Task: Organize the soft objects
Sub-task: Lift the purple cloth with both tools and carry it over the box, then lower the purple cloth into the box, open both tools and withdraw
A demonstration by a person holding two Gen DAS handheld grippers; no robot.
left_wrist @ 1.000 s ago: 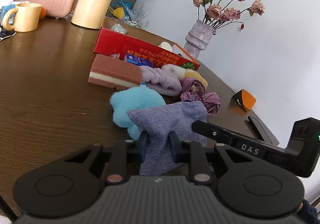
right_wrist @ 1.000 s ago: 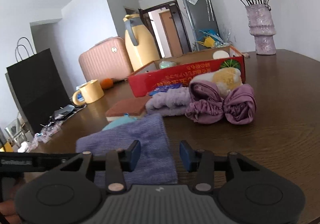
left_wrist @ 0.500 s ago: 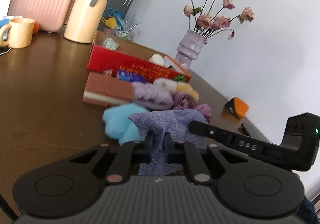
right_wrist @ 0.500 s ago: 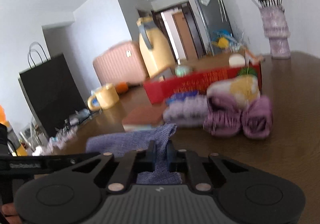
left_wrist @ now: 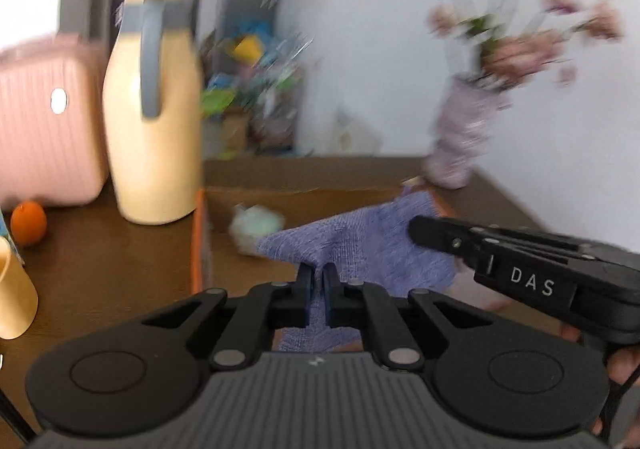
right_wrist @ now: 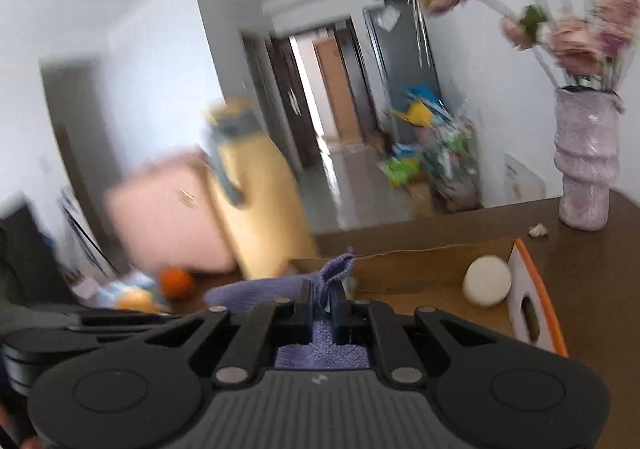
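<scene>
A purple-blue woven cloth (left_wrist: pixel 372 245) hangs stretched between both grippers above the open cardboard box (left_wrist: pixel 200 233). My left gripper (left_wrist: pixel 319 273) is shut on one edge of the cloth. My right gripper (right_wrist: pixel 322 291) is shut on another edge of the cloth (right_wrist: pixel 256 291), and it also shows as the black tool (left_wrist: pixel 520 269) at the right of the left wrist view. Inside the box lie a pale green soft ball (left_wrist: pixel 256 227) and a white round soft object (right_wrist: pixel 486 281). Both views are blurred by motion.
A cream jug (left_wrist: pixel 150 125), a pink case (left_wrist: pixel 44 129), an orange (left_wrist: pixel 28 223) and a yellow mug (left_wrist: pixel 14 297) stand on the brown table (left_wrist: pixel 100 269) left of the box. A vase of dried roses (right_wrist: pixel 586 165) stands behind the box (right_wrist: pixel 536 297) at the right.
Both grippers closed on the cloth, lifted it off the table and carried it forward over the open box. The pile of soft things has dropped out of view.
</scene>
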